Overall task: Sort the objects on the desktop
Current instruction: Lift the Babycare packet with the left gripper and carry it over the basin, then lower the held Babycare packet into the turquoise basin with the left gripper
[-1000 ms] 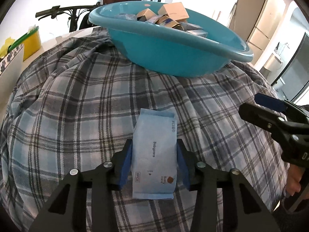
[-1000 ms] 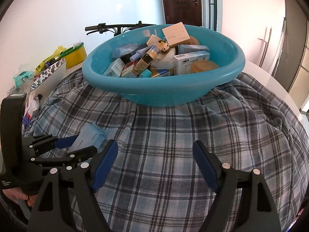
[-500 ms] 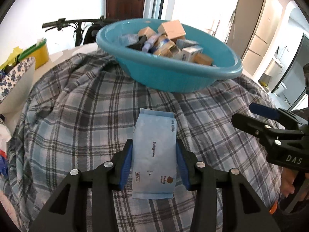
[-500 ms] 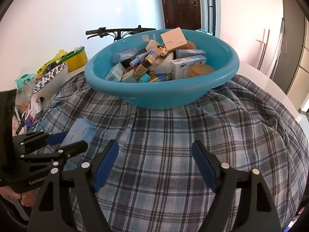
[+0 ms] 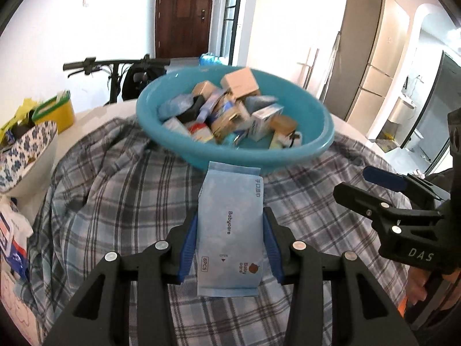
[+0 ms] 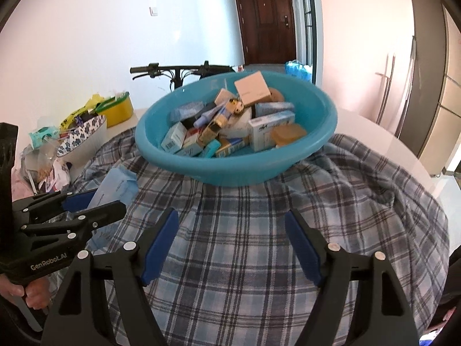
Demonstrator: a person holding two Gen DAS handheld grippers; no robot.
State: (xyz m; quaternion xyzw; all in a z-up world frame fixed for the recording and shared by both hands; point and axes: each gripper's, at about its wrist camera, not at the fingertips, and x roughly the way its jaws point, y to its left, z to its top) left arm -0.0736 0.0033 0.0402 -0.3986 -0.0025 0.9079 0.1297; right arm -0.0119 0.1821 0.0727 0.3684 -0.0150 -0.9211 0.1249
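Observation:
My left gripper [image 5: 230, 242] is shut on a light blue Babycare wipes pack [image 5: 230, 230] and holds it above the plaid cloth, in front of the teal basin [image 5: 317, 147]. The basin holds several small boxes and tubes. In the right wrist view the pack [image 6: 115, 187] shows at the left in the left gripper [image 6: 86, 204], and the basin [image 6: 245, 170] stands ahead. My right gripper [image 6: 232, 245] is open and empty above the cloth; it also shows at the right of the left wrist view [image 5: 374, 184].
A plaid cloth [image 6: 259, 230] covers the round white table [image 6: 374, 132]. A flowered box [image 6: 83, 132], a yellow tub [image 6: 118, 109] and loose bags lie at the left edge. A bicycle handlebar [image 6: 181, 69] stands behind the table.
My left gripper has lifted the wipes pack up off the cloth, so the basin's inside now shows. My right gripper has also risen a little and stays open.

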